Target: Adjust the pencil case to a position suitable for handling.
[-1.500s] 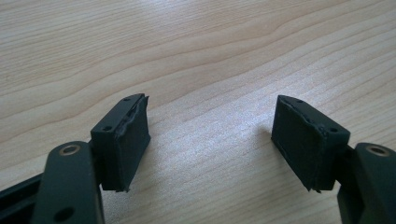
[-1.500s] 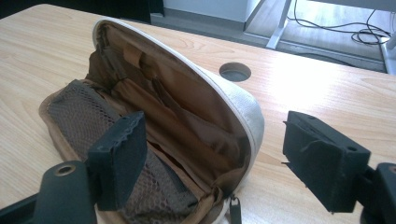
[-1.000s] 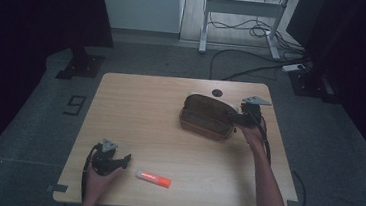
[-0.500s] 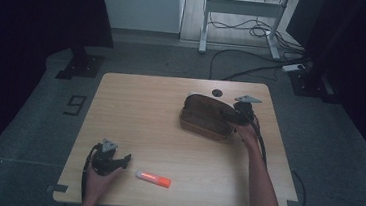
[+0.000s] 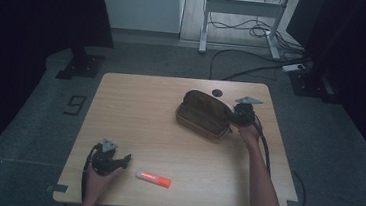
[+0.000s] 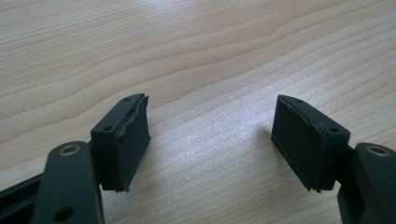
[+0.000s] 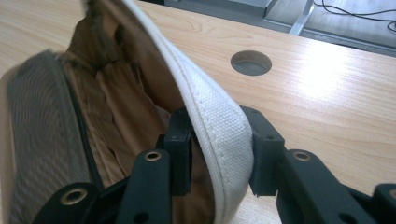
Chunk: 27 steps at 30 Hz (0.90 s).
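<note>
An open brown fabric pouch (image 5: 201,114) lies on the wooden table (image 5: 144,124), right of centre. Its right-hand wall is white canvas (image 7: 210,112) outside and brown inside (image 7: 116,93). My right gripper (image 5: 235,116) sits at that end; its jaws have just been closing, and now the two pads press on the white wall from both sides, one pad inside the pouch, one outside (image 7: 217,135). My left gripper (image 5: 124,159) rests near the front left corner, open, with bare wood between its pads (image 6: 210,130). A white and orange marker (image 5: 153,178) lies just right of it.
A round cable hole (image 5: 216,92) (image 7: 251,63) is in the tabletop behind the pouch. The right gripper's cable (image 5: 264,142) runs along the forearm towards the front right corner. Beyond the table, a desk frame and cables stand on the floor.
The right gripper has shifted a little left and down onto the pouch's right end. The left gripper, marker and pouch have stayed in place.
</note>
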Each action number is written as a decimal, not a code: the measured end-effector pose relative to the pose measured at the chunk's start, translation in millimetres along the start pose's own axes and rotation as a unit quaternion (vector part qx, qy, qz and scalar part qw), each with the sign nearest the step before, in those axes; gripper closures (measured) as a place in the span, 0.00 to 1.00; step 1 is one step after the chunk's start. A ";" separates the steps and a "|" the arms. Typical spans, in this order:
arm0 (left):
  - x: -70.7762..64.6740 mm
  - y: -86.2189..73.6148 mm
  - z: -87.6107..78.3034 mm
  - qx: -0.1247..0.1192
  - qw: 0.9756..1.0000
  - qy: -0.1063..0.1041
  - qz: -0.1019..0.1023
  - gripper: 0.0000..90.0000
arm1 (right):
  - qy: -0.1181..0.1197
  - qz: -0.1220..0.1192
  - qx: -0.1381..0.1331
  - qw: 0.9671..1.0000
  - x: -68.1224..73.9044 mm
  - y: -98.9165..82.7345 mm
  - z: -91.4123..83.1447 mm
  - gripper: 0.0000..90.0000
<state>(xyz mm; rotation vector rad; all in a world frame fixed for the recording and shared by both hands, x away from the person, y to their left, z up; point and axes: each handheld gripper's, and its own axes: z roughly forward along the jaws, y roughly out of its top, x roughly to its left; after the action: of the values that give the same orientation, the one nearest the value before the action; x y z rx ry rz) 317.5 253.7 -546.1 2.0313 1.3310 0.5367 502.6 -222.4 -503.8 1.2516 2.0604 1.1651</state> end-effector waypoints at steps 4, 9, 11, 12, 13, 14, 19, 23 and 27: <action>0.0 0.0 0.0 0.000 1.000 0.000 0.000 0.30 | -0.002 -0.017 -0.004 1.000 2.8 0.1 3.6 0.56; 0.0 0.0 0.0 0.000 1.000 0.000 0.000 0.30 | 0.000 -0.027 -0.006 1.000 7.4 2.3 8.9 0.59; 0.1 0.0 0.0 0.000 1.000 0.000 0.000 0.30 | -0.002 -0.024 -0.003 1.000 6.8 0.8 10.9 0.65; 0.0 0.0 0.0 0.000 1.000 0.000 0.000 0.30 | -0.002 -0.021 -0.002 1.000 6.1 -0.4 12.1 0.68; 0.0 0.0 0.0 0.000 1.000 0.000 0.000 0.30 | 0.000 -0.018 -0.001 1.000 5.5 -1.3 12.7 0.70; 0.1 0.0 0.0 0.000 1.000 0.000 0.000 0.30 | 0.004 -0.013 0.000 1.000 3.8 -2.3 12.6 0.74; 0.0 0.0 0.0 0.000 1.000 0.000 0.000 0.30 | 0.036 0.003 -0.007 0.999 -1.4 -3.0 9.5 0.88; 0.0 0.0 0.0 0.000 1.000 0.000 0.000 0.30 | 0.032 0.006 -0.015 0.999 -3.1 -1.6 4.9 0.91; 0.0 0.0 0.0 0.000 1.000 0.000 0.000 0.30 | 0.040 0.009 -0.022 0.999 -3.6 -0.8 -1.8 0.92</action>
<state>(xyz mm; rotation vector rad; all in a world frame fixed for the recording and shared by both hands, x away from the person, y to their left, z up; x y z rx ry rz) 317.5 253.7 -546.1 2.0311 1.3315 0.5375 502.7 -226.4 -503.6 1.2231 2.0720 1.2806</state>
